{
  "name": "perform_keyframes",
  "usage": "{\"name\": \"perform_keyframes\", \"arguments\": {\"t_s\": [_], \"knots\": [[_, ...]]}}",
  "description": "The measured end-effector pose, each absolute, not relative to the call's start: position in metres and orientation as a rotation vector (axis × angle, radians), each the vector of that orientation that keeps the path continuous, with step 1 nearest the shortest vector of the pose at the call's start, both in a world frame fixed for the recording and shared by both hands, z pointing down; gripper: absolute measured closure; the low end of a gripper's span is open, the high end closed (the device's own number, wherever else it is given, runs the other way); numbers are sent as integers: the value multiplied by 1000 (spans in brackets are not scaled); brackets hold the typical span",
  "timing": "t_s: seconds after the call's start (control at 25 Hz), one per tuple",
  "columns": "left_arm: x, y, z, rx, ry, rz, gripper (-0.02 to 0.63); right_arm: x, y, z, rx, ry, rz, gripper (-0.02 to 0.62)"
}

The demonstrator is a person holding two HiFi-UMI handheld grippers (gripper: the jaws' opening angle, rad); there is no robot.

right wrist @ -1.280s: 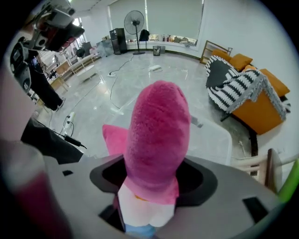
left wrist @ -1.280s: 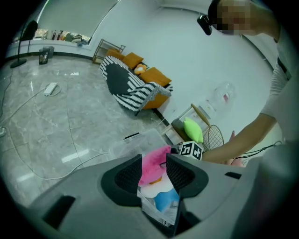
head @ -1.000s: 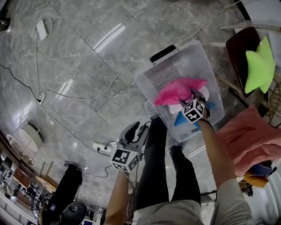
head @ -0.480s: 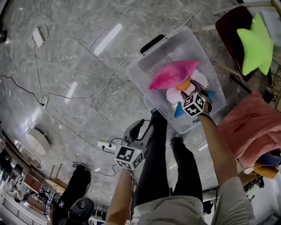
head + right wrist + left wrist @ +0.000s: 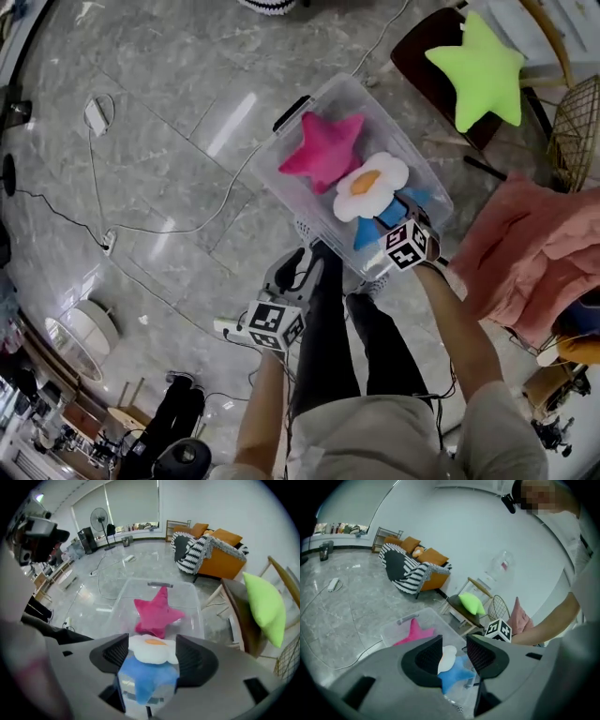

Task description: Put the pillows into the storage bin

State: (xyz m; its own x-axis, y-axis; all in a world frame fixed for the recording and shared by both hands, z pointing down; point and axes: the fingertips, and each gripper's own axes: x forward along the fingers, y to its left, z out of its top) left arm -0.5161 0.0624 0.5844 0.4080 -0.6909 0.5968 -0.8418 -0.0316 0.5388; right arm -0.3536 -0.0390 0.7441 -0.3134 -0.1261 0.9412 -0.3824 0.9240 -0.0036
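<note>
1 bin point(image 5: 384, 127), centre, holds 3 pillows point(image 5: 371, 186); 1 green pillow point(image 5: 476, 70) upper right. Left gripper point(image 5: 454, 652) & right gripper point(image 5: 152, 656): jaws partly spread, empty.

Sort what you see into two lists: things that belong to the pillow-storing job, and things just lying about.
Job: storage bin; pink star pillow, white flower pillow and blue star pillow inside it; green star pillow on the chair, not yet stored.
Lying about: pink blanket, power strip, striped throw, fan.
</note>
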Motion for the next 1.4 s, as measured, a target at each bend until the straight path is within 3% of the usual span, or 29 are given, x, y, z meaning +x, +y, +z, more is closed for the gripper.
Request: {"name": "perform_keyframes", "arguments": {"t_s": [0.32,0.64,0.92,1.4], "knots": [[-440,77,514,1793,-1373,113,443,-300,15,591,610,-2137,501,287],[-364,113,447,1881,-1411,139,443,-228,71,494,751,-2321,595,287],[-327,163,403,1812,-1427,247,443,-174,134,453,859,-2325,704,287],[-305,195,323,1971,-1411,276,443,-162,192,371,963,-2382,776,287]]}}
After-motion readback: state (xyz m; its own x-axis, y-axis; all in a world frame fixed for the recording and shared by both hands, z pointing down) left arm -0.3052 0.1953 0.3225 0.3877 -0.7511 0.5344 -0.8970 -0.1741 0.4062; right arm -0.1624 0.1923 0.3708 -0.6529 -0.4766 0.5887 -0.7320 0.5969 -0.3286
